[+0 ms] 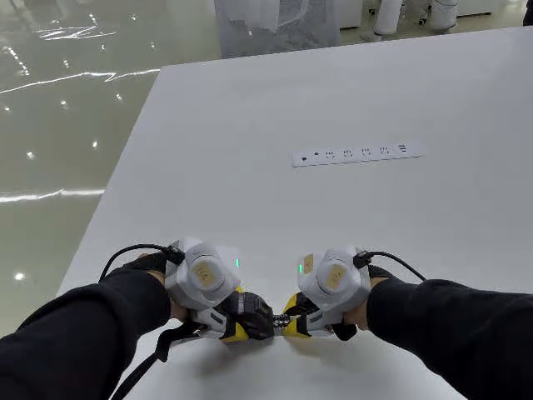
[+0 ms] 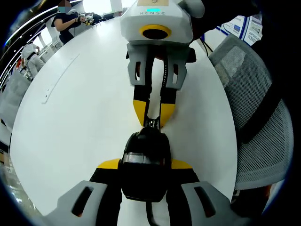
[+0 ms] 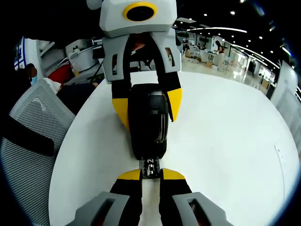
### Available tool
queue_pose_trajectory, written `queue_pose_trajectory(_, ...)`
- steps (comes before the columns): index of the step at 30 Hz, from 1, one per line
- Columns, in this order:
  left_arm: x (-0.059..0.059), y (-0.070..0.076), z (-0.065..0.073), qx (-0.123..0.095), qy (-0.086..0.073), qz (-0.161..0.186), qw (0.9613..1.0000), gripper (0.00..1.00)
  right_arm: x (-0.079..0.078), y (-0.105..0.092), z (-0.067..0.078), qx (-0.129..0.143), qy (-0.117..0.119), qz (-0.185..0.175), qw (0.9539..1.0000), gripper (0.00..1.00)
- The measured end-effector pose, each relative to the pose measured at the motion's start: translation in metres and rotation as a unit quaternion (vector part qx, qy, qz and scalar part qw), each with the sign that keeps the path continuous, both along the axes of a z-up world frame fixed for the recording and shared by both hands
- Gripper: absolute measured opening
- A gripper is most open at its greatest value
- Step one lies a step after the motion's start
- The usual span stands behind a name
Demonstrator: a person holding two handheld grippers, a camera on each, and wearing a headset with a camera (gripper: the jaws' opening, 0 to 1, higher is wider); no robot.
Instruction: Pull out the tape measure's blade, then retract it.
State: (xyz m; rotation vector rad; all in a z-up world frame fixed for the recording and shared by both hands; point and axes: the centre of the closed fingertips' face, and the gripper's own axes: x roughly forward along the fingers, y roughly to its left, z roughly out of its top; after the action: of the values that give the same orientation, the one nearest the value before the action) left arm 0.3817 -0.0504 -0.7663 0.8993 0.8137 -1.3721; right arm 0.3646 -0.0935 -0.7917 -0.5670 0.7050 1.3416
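The place looks like an open-plan office or lab hall. A wide white table carries a power strip, and the glossy floor at upper left mirrors strip lights. A grey mesh office chair stands at the table's edge. At upper right of the right gripper view, a person stands under ceiling lamps.

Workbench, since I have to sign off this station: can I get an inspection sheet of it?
Surface: white table, level and clean.
Job's things: black tape measure, with its blade barely out.
Clutter: power strip lying flat, well beyond the grippers.
Grippers: left gripper shut on the tape measure; right gripper shut on the blade tip, facing the left one.
Cables: a black cable at the left gripper, another at the right.
Surroundings: glossy floor; mesh chair behind the person.
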Motion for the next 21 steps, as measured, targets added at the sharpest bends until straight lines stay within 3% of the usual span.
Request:
queue_pose_trajectory(12,-0.001,-0.001,0.0,-0.002,-0.004,-0.003,1.0,0.31,-0.002,0.005,-0.001,-0.014,-0.006,0.001,0.9999,0.11)
queue_pose_trajectory(16,-0.001,-0.001,0.0,-0.005,-0.003,-0.002,1.0,0.31,-0.001,0.007,-0.001,-0.006,0.005,-0.01,0.9999,0.12)
queue_pose_trajectory(21,-0.001,-0.001,-0.001,-0.005,-0.005,-0.001,1.0,0.31,0.001,0.011,-0.002,-0.006,-0.01,-0.003,0.9999,0.1)
